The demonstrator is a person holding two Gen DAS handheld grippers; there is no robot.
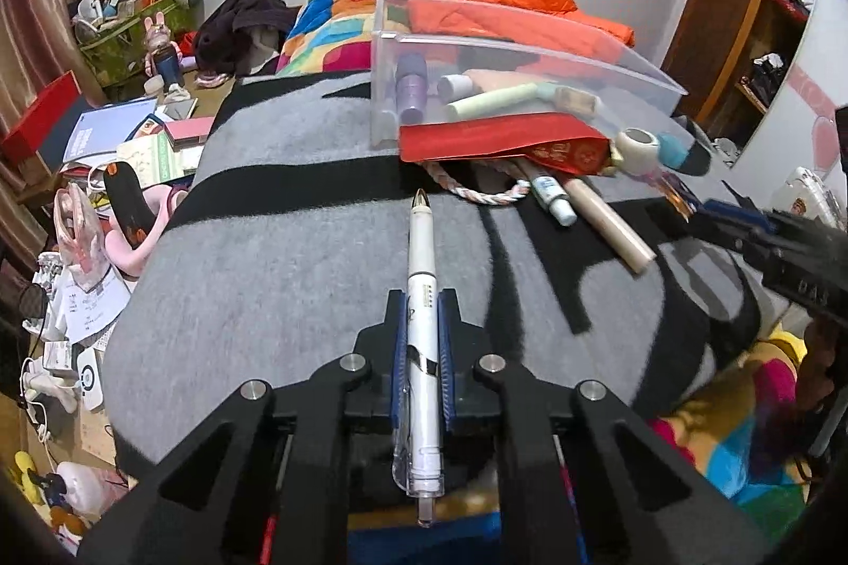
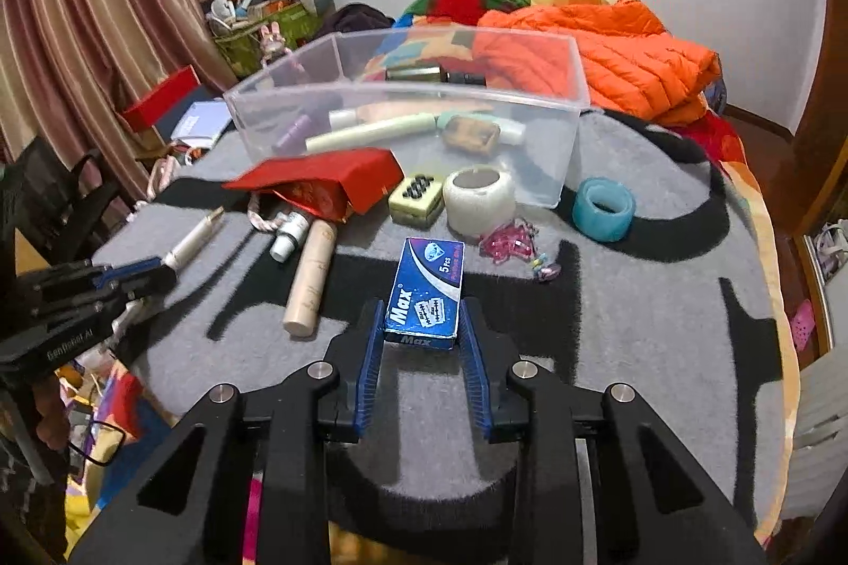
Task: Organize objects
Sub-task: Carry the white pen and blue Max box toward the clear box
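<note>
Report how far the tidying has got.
Done: several tubes and bottles already lie in the clear bin. In hand: the left gripper is shut on a white pen, and the right gripper clamps the blue razor-blade box. Left on the blanket: red pouch, tape rolls, beige tube.

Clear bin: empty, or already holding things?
Partly filled. Through the clear bin walls a pale green tube, a purple bottle and a small tan case lie inside.
</note>
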